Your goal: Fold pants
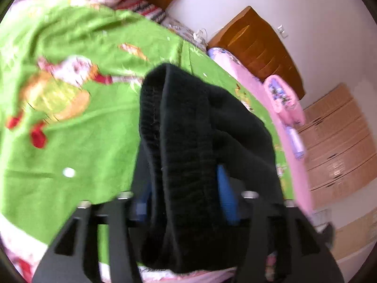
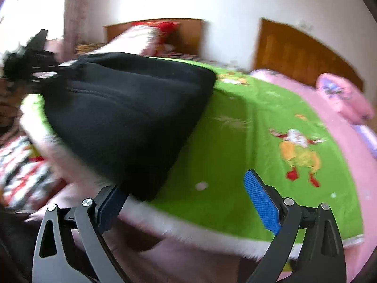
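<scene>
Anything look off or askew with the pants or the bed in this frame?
Nothing damaged or spilled. The black pants sit as a bunched heap on the green blanket, one end between the left gripper's fingers. The right gripper is open and empty.

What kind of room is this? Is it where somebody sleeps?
Most likely a bedroom. There is a bed with a green cartoon blanket, a pink pillow, a wooden headboard, and a chest of drawers.
</scene>
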Motion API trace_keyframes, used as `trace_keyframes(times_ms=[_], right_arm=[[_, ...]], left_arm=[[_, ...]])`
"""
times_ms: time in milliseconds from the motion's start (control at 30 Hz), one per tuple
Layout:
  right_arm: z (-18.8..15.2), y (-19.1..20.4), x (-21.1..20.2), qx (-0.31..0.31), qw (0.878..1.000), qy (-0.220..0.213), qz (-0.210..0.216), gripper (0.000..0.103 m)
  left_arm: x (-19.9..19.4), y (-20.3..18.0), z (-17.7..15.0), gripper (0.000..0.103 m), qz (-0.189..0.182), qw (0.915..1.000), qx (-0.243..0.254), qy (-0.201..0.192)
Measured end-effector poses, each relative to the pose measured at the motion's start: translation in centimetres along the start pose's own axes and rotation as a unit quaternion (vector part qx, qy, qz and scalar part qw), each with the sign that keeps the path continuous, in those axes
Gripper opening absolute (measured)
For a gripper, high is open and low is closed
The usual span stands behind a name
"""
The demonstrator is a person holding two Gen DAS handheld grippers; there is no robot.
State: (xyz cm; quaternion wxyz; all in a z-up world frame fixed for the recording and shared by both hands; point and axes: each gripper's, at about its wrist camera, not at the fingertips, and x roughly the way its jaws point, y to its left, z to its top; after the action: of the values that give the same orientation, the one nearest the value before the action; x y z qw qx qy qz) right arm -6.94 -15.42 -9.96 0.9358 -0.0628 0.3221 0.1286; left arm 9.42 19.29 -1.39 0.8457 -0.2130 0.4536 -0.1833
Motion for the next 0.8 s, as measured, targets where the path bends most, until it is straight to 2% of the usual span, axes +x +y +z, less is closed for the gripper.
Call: trace_keyframes(times_ms=[33,67,100,167,200,267,300,367,433,467,533,600,700,800], right_arm=[[0.1,0.2,-1.3,-0.011,1.000,-0.017,0.018,0.092],[0.4,0.3,-2.3,-0.021,0.999,-0.033,0.028,0.092],[1.0,0.5,-3.5,-0.032,0.997,-0.052,0.038,0.092],[2.2,0.6,-4.8,-0.035,0.995,-0.082,0.047,0.092],[3.0,0.6,-4.9,-0.033,0.994,-0.093,0.051,0.092],[4.7,0.8,-4.4,-0.024,0.993,-0.107,0.051,0.092],[5.6,1.0,-3.6,-0.015,0.993,-0.109,0.048,0.092],[6.4,1.4,-2.0,-0.012,0.993,-0.103,0.051,0.092],[6.7,2.2,0.2,-0.028,0.996,-0.078,0.037,0.092],[6.4,2.7,1.0,-0.037,0.997,-0.065,0.033,0.092],[5.6,3.1,2.7,-0.046,0.997,-0.035,0.041,0.092],[4.6,3.0,4.2,-0.037,0.998,-0.004,0.051,0.092],[3.7,2.9,4.5,-0.042,0.998,-0.006,0.050,0.093],[4.3,2.9,4.2,-0.057,0.997,0.013,0.056,0.092]], left_arm=[[-0.7,-0.5,-0.1,0.093,0.036,0.9992,0.012,-0.014],[-1.9,-1.4,-0.2,0.096,0.082,0.9954,0.031,-0.040],[-3.3,-2.7,-0.5,0.096,0.129,0.9873,0.062,-0.069],[-4.8,-4.9,-0.9,0.097,0.168,0.9755,0.102,-0.098],[-5.7,-6.7,-1.3,0.097,0.173,0.9693,0.133,-0.114],[-6.0,-9.1,-2.2,0.101,0.154,0.9655,0.174,-0.119],[-5.4,-10.7,-2.9,0.101,0.139,0.9636,0.201,-0.109],[-3.6,-12.7,-4.1,0.101,0.132,0.9585,0.236,-0.089],[-1.5,-13.4,-5.1,0.101,0.155,0.9513,0.258,-0.068],[-0.3,-13.3,-5.6,0.101,0.170,0.9473,0.265,-0.057],[1.5,-12.5,-6.4,0.101,0.177,0.9477,0.264,-0.034],[2.4,-11.9,-7.3,0.102,0.186,0.9412,0.279,-0.039],[2.6,-11.2,-7.1,0.102,0.175,0.9436,0.278,-0.037],[3.0,-10.4,-6.9,0.102,0.172,0.9441,0.279,-0.037]])
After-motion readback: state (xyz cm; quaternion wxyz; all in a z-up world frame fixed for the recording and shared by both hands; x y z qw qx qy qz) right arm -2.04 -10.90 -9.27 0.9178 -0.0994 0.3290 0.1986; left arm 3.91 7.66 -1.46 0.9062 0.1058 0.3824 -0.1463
